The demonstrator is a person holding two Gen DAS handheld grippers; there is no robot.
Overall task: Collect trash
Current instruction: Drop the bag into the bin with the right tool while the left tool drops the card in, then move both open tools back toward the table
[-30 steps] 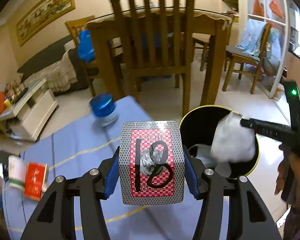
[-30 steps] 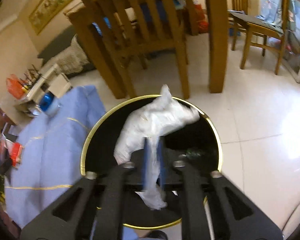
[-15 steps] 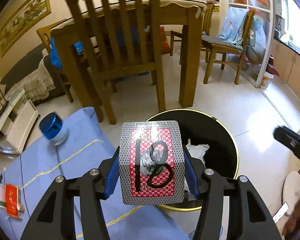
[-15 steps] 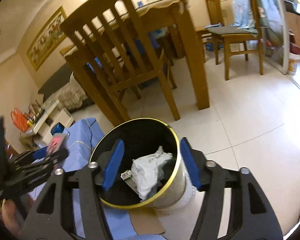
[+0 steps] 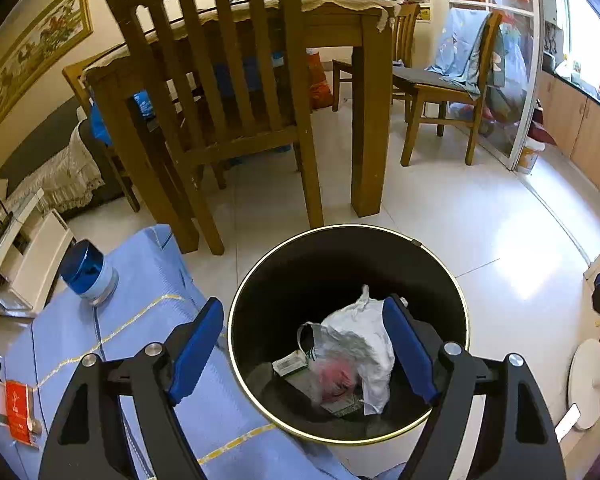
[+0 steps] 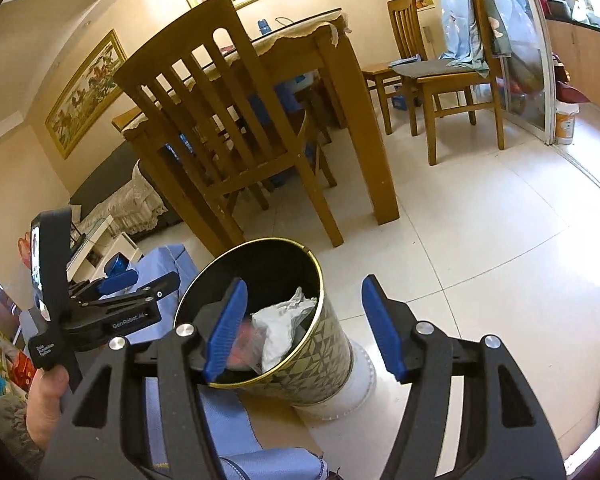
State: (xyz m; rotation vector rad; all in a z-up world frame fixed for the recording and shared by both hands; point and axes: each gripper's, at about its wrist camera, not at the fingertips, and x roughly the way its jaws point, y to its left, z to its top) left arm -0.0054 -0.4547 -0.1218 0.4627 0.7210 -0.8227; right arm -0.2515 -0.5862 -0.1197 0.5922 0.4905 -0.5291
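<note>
A black trash bin with a gold rim (image 5: pixel 440 264) stands on the floor beside a blue cloth-covered table. Inside lie a crumpled white bag (image 5: pixel 364 344) and a blurred red-checkered box (image 5: pixel 336 376) among other scraps. My left gripper (image 5: pixel 304 356) is open and empty, right above the bin. My right gripper (image 6: pixel 304 328) is open and empty, held higher and to the right of the bin (image 6: pixel 320 344); the white bag (image 6: pixel 280 328) shows inside. The left gripper (image 6: pixel 140 284) shows at the left of the right wrist view.
A blue-lidded jar (image 5: pixel 88 274) stands on the blue cloth (image 5: pixel 140 320). A red-and-white carton (image 5: pixel 16 404) lies at the cloth's left edge. A wooden chair (image 5: pixel 228 92) and dining table (image 5: pixel 340 40) stand behind the bin. A white round object (image 5: pixel 588 384) sits on the floor at right.
My left gripper has opened and the red-checkered box has dropped into the bin. My right gripper let go of the white bag earlier and has drawn back, up and to the right.
</note>
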